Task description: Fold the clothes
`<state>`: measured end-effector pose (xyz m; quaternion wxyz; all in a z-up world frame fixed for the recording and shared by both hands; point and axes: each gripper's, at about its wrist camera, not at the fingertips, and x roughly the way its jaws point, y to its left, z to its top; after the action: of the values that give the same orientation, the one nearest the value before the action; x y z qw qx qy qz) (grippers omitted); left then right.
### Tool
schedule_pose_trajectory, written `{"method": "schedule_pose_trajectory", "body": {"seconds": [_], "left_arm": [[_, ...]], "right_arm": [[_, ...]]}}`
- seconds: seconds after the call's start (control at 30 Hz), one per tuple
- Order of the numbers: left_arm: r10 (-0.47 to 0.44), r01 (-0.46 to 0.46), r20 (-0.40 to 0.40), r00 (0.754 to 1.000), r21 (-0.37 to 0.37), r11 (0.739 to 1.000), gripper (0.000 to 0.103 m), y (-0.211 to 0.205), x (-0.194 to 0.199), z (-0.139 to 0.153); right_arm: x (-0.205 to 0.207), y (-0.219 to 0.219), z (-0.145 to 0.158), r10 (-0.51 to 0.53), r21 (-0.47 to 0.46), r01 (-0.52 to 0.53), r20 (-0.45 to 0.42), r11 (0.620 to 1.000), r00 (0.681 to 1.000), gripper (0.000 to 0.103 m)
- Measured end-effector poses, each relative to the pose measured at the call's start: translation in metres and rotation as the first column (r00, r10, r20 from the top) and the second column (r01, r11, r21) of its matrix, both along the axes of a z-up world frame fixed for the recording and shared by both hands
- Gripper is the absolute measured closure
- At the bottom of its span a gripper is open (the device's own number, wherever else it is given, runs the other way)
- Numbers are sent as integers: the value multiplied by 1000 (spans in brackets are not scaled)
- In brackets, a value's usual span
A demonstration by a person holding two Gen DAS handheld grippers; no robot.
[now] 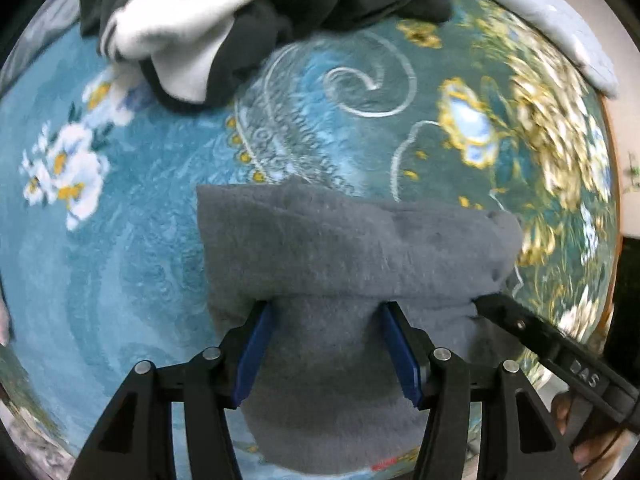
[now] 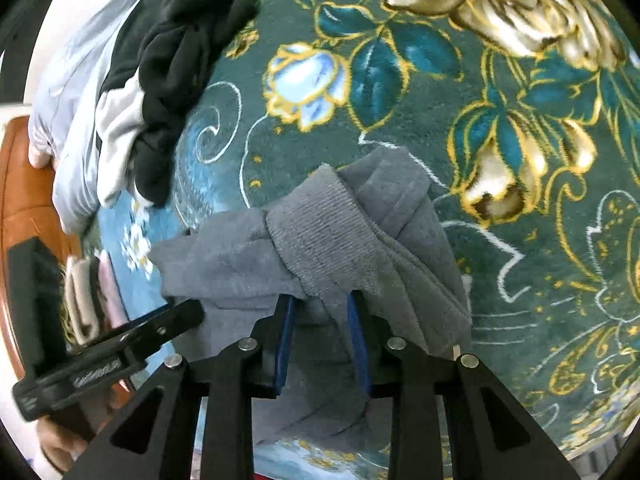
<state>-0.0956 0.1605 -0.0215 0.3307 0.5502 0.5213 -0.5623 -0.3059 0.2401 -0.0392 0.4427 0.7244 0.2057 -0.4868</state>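
Observation:
A grey fleece garment (image 1: 352,240) lies folded into a thick bundle on the teal floral carpet (image 1: 120,280). My left gripper (image 1: 326,312) has its blue pads set wide apart with the thick fold filling the gap, and its tips are hidden under the cloth. In the right wrist view the same grey garment (image 2: 320,240) shows a ribbed cuff on top. My right gripper (image 2: 320,304) is closed narrowly on a bunch of it. The right gripper's black finger (image 1: 516,324) touches the bundle's right edge. The left gripper's finger (image 2: 160,324) is at its left edge.
A heap of black and white clothes (image 1: 192,24) lies on the far side of the carpet, with a pale blue garment (image 1: 560,20) next to it. A small stack of folded pieces (image 2: 88,300) sits near a brown wooden surface (image 2: 24,184). A hand (image 2: 56,444) shows at the lower left.

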Motion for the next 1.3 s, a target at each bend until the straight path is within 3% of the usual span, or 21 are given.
{"method": "schedule_pose_trajectory", "body": {"seconds": [0.2,0.27,0.33,0.43,0.57,0.63,0.67,0.83,1.03,1.17,1.3], "left_arm": [[55,-55,3,998,73,996,36,-15,8,-19],[57,-57,-2,998,79,995,35,-17,11,-14],[53,-52,-16,998,73,996,35,-19,13,-5],[59,-56,-80,995,36,998,32,-13,30,14],[104,-96,-114,988,74,993,27,1,66,7],[152,-138,-146,978,101,985,11,7,86,-2],[171,-156,-154,973,104,982,7,9,93,-6],[235,-194,-274,933,169,966,1,10,107,-27],[120,-58,-425,897,158,986,1,4,94,-41],[72,4,-506,860,149,989,0,2,87,-46],[38,38,-531,847,131,991,0,6,86,-42]], "right_arm": [[-1,-5,0,55,-8,-54,33,998,998,75],[-6,-3,13,46,-19,-45,61,999,997,70],[-18,7,31,18,-64,-14,57,998,998,36],[-40,34,42,-53,-97,57,47,994,998,11],[-64,66,22,-142,-19,144,99,989,985,9],[-69,75,9,-171,-3,173,147,985,974,9],[-70,78,3,-182,0,185,174,983,968,9],[-63,75,-23,-124,-60,145,270,988,955,9],[-65,75,-35,-14,-167,75,338,983,941,6],[-60,69,-35,66,-237,27,378,971,924,6],[-48,52,-35,113,-293,17,419,956,901,6]]}}
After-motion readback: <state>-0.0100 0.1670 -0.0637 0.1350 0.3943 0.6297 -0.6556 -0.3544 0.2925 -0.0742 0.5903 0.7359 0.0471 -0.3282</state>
